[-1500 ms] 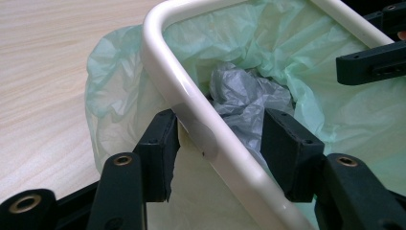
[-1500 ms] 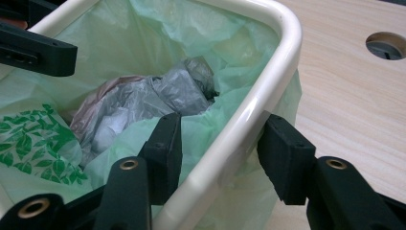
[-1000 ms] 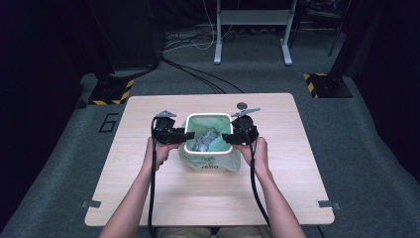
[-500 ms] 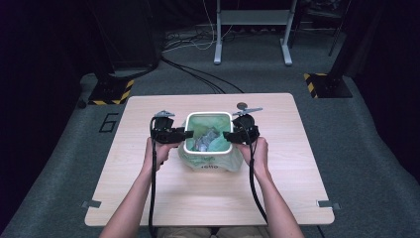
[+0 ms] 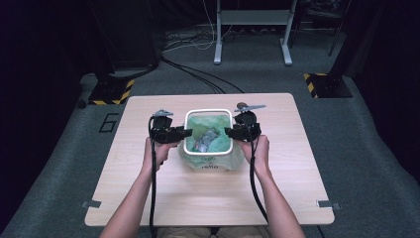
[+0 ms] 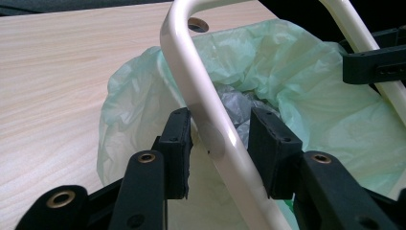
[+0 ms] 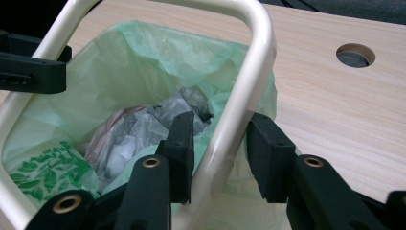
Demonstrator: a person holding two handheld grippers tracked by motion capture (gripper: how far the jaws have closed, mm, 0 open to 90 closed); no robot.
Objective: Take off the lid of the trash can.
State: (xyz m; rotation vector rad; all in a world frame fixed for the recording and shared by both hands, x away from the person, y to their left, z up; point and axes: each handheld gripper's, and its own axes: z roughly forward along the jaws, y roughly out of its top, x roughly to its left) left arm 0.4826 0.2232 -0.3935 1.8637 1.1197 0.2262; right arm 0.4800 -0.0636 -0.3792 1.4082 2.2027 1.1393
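A cream ring frame [image 5: 208,111] rims a small bin lined with a pale green bag [image 5: 198,124] that holds crumpled grey rubbish [image 5: 205,141]. My left gripper [image 5: 185,132] straddles the frame's left side [image 6: 191,72]: its jaws have just been closing, the bar lies close against one pad, and a gap remains at the other. My right gripper [image 5: 229,132] straddles the right side [image 7: 253,57] the same way, also closing, with a gap at the outer pad. The left gripper view shows the bag [image 6: 287,62], and the right gripper view shows the rubbish [image 7: 143,124].
The bin stands mid-table on a light wooden top [image 5: 148,198]. A round cable hole [image 7: 355,55] lies beyond the bin's far right corner. A metal stand [image 5: 250,29] and cables sit on the floor behind the table.
Both pairs of jaws have narrowed around the frame's sides. The hands and the bin have stayed where they were.
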